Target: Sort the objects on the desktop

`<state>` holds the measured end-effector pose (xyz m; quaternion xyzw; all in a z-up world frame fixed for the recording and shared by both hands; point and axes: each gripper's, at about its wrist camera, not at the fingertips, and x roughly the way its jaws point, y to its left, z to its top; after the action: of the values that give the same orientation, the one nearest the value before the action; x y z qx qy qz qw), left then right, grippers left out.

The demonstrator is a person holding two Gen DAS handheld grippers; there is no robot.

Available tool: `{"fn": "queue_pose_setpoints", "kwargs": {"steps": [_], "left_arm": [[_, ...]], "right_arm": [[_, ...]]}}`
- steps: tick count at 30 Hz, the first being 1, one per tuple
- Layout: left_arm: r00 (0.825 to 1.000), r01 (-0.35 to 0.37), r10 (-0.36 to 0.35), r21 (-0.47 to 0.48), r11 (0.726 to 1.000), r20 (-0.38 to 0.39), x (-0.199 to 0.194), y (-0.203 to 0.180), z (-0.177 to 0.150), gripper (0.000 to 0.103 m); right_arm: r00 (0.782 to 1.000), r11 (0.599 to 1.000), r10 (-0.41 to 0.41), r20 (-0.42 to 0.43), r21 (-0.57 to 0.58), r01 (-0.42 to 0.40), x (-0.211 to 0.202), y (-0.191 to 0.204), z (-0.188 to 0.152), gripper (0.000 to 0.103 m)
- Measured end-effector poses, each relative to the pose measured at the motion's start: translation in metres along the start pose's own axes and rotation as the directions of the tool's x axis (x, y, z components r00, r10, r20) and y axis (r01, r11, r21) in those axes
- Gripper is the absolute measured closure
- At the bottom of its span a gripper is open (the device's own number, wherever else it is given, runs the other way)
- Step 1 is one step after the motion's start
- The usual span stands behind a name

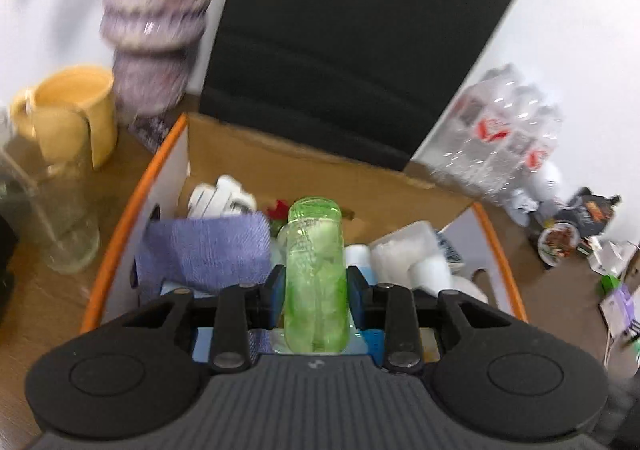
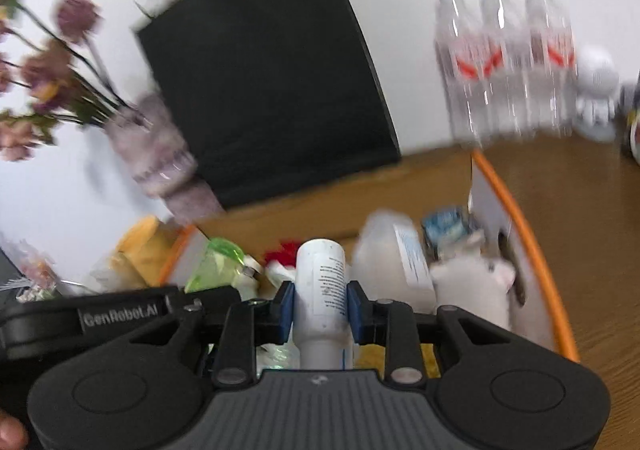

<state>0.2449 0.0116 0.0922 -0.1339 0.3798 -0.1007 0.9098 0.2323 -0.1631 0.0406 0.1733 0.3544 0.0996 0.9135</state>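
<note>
Over the cardboard box (image 1: 168, 173), grippers clamp translucent green bottle (image 1: 315, 278) and white cylindrical tube (image 2: 321, 290).

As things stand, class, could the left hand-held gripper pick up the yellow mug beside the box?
Probably not yet: the left hand-held gripper is shut on a green bottle over the box. The yellow mug also stands behind a clear glass.

The left gripper (image 1: 316, 284) has its blue-padded jaws clamped on a translucent green plastic bottle (image 1: 315, 270) that stands upright between them. The right gripper (image 2: 321, 308) pinches a white cylindrical plastic bottle (image 2: 320, 290), upright between its jaws.
</note>
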Motion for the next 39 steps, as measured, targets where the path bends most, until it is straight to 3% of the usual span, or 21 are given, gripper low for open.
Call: {"fn": "queue_pose_setpoints", "kwargs": {"steps": [1,2,3,6,9,14,16,18,28,35,39], "left_arm": [[1.0,-0.008,0.008,-0.014,1.0,-0.011,0.009,0.001,0.004,0.048],[1.0,-0.017,0.016,-0.028,0.999,-0.022,0.017,0.002,0.008,0.041],[0.999,-0.025,0.024,-0.042,0.999,-0.033,0.026,0.003,0.012,0.033],[0.998,-0.058,0.059,0.011,0.998,-0.023,0.016,0.001,0.012,0.029],[0.996,-0.092,0.093,0.065,0.994,-0.01,0.005,-0.002,0.012,0.018],[0.988,-0.149,0.152,0.124,0.981,-0.01,-0.013,-0.01,0.006,0.013],[0.987,-0.158,0.16,0.139,0.978,-0.007,-0.022,-0.013,0.001,0.0],[0.986,-0.165,0.167,0.161,0.973,0.0,-0.033,-0.018,-0.006,0.0],[0.979,-0.202,0.201,0.272,0.941,0.034,-0.086,-0.043,-0.041,0.0],[0.985,-0.173,0.167,0.252,0.952,0.047,-0.115,-0.05,-0.074,0.0],[0.987,-0.156,0.142,0.246,0.957,0.072,-0.132,-0.043,-0.112,0.0]], "right_arm": [[1.0,1.0,0.001,-0.029,0.012,0.0,0.006,-0.002,-0.001,0.073],[0.998,1.0,0.002,-0.058,0.024,0.0,0.012,-0.004,-0.001,0.063],[0.998,1.0,0.011,-0.06,0.022,-0.009,0.011,-0.005,-0.002,0.044],[0.999,0.999,-0.034,-0.03,-0.012,0.034,0.003,-0.006,0.003,0.025],[0.992,0.992,-0.113,-0.055,-0.055,0.11,-0.006,-0.006,0.013,0.022],[0.967,0.967,-0.225,-0.119,-0.148,0.206,-0.02,-0.006,0.022,0.016],[0.957,0.95,-0.265,-0.116,-0.201,0.239,-0.03,-0.005,0.017,0.016],[0.949,0.941,-0.286,-0.134,-0.224,0.252,-0.041,-0.005,0.012,0.015],[0.961,0.947,-0.24,-0.14,-0.253,0.2,-0.102,0.014,-0.014,0.014],[0.966,0.952,-0.222,-0.131,-0.243,0.185,-0.133,0.016,-0.051,0.013],[0.976,0.96,-0.202,-0.084,-0.216,0.18,-0.152,0.011,-0.088,0.01]]}}
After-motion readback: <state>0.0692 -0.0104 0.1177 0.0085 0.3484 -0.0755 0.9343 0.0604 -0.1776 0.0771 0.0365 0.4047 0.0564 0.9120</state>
